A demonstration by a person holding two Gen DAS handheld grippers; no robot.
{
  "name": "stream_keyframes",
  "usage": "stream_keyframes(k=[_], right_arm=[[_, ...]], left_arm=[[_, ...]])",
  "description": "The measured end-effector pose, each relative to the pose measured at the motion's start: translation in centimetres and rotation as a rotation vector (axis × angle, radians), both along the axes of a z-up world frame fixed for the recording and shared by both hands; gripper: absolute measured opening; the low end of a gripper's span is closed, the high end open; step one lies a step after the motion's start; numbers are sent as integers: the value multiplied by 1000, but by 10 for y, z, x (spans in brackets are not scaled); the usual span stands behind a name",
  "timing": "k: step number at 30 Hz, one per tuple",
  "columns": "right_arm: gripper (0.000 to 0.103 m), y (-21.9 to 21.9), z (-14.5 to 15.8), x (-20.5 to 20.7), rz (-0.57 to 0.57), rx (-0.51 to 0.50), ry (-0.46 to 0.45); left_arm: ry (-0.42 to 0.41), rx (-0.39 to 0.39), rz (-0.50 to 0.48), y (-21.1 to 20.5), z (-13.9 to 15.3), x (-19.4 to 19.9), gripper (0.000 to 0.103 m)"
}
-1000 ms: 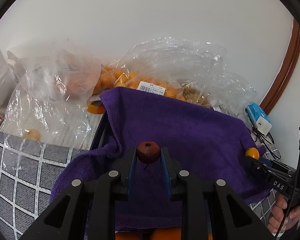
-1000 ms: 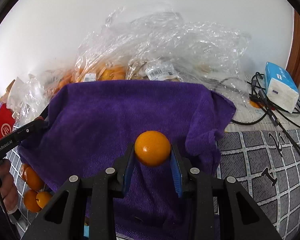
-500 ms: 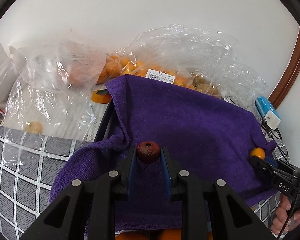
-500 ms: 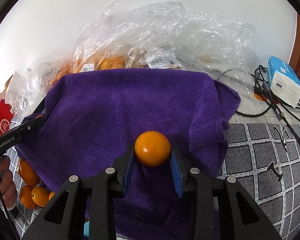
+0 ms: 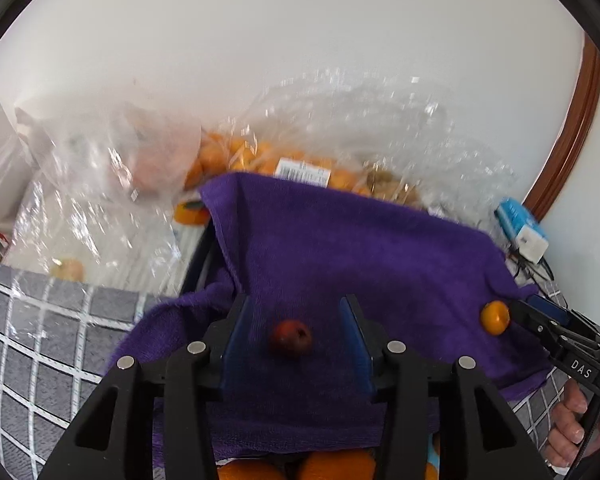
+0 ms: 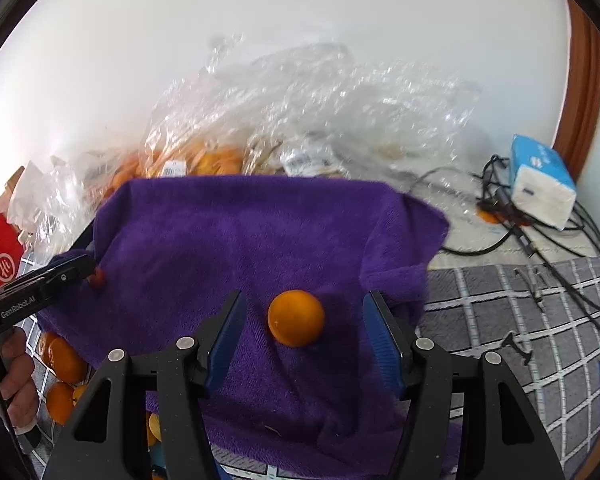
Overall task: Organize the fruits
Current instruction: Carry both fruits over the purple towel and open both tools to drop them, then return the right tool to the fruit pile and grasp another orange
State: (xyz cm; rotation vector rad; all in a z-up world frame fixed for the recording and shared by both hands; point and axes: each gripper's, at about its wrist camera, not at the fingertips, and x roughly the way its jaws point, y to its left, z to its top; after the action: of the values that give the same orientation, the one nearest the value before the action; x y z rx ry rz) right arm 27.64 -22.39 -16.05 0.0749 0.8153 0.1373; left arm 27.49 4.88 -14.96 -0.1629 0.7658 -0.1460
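A purple towel (image 5: 360, 248) lies spread over a raised surface; it also shows in the right wrist view (image 6: 260, 240). My left gripper (image 5: 296, 336) is open, and a small dark red fruit (image 5: 291, 338) sits loose between its jaws over the towel. My right gripper (image 6: 304, 332) is open, and an orange (image 6: 296, 323) sits loose between its jaws over the towel. The orange also shows in the left wrist view (image 5: 495, 317), and the red fruit in the right wrist view (image 6: 98, 278).
Clear plastic bags of oranges (image 5: 260, 156) are piled against the white wall behind the towel. Loose oranges (image 6: 62, 364) lie below the towel's left edge. A blue-and-white tissue pack (image 6: 540, 188) and black cables (image 6: 520, 236) lie at the right on the grey checked cloth (image 6: 520, 300).
Both grippers have opened. The red fruit and the orange are released and sit lower between the jaws, over the towel. The view is blurred by motion.
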Motion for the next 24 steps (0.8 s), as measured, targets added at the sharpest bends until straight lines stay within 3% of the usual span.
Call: stream_keyframes(k=[6, 10, 13, 16, 20, 24], right_arm=[[60, 0, 26, -15, -14, 25, -100], [60, 4, 41, -18, -41, 7, -138], [60, 7, 49, -23, -39, 27, -88], [60, 11, 49, -38, -18, 38, -36], [60, 26, 40, -72, 22, -24, -13], [59, 42, 22, -104, 85, -1, 22]], left_arm=[[-132, 27, 24, 2, 25, -19, 43], [-176, 19, 9, 2, 47, -29, 43], [-169, -19, -3, 5, 59, -40, 43], [-144, 12, -21, 5, 60, -56, 43], [-99, 37, -18, 16, 49, -80, 43], [-84, 0, 16, 36, 33, -99, 43]])
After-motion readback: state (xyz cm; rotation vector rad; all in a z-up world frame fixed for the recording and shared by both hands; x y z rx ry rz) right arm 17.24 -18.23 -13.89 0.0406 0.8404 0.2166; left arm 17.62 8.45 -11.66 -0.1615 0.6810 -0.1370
